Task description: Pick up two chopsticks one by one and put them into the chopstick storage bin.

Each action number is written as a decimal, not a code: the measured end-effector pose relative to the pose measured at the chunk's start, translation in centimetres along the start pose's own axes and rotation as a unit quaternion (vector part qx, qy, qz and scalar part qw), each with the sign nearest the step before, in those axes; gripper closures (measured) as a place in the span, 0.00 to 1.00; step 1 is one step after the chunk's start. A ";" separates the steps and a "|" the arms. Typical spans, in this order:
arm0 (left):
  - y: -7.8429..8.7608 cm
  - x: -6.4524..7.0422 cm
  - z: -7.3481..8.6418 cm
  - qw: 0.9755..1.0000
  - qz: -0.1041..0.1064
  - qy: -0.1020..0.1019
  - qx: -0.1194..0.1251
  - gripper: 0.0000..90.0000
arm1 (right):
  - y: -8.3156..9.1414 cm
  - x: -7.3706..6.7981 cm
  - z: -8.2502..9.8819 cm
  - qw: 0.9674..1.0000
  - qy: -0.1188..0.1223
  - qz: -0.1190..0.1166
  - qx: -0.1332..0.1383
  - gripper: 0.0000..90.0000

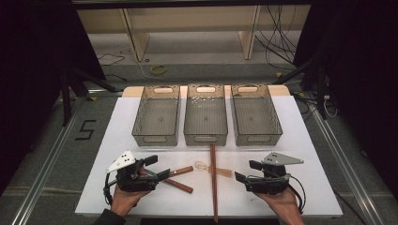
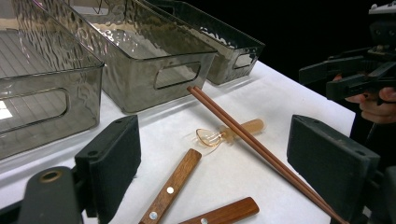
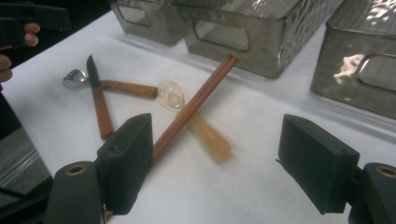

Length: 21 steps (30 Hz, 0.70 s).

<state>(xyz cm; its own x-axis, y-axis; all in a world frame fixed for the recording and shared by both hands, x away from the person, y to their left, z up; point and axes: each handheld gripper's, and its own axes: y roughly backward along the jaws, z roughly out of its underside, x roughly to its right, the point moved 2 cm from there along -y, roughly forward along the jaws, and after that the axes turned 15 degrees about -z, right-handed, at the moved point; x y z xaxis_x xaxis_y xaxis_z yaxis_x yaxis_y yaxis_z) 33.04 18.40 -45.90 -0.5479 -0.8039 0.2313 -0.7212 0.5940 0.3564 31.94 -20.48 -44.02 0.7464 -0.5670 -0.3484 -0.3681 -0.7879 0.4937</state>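
Chopsticks lay between both spread, empty grippers.
The chopsticks (image 1: 214, 180) ran lengthwise away from the person, nearer the right gripper (image 1: 243, 172) than the left gripper (image 1: 158, 168).

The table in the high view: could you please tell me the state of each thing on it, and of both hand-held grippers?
Left bin: upright, empty.
Middle bin: upright, empty.
Right bin: upright, empty.
Chopsticks: lying flat as a pair, across the plastic spoon.
Plastic spoon: lying flat under the chopsticks.
Two wooden-handled utensils: lying flat, crossing each other.
Left hand-held gripper: open, holding nothing.
Right hand-held gripper: open, holding nothing.
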 end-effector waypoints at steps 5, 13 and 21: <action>0.0 0.0 0.0 1.000 0.000 0.000 0.000 0.19 | -1.1 -0.7 -1.0 0.999 -0.007 0.003 -0.044 0.33; 0.0 0.0 -0.1 1.000 0.000 0.004 0.003 0.19 | -3.3 -1.6 -1.8 0.995 -0.008 0.003 -0.101 0.38; 0.0 -0.1 -0.1 1.000 -0.001 0.002 0.002 0.19 | -5.7 -1.9 -2.0 0.989 -0.025 -0.011 -0.148 0.45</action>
<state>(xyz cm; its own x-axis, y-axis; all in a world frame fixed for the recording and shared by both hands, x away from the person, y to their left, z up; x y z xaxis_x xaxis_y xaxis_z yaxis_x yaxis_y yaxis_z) 33.10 18.51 -45.84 -0.5454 -0.8047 0.2344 -0.7238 0.5933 0.3523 33.75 -14.43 -44.58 0.7207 -0.5683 -0.3970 -0.1690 -0.6994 0.6944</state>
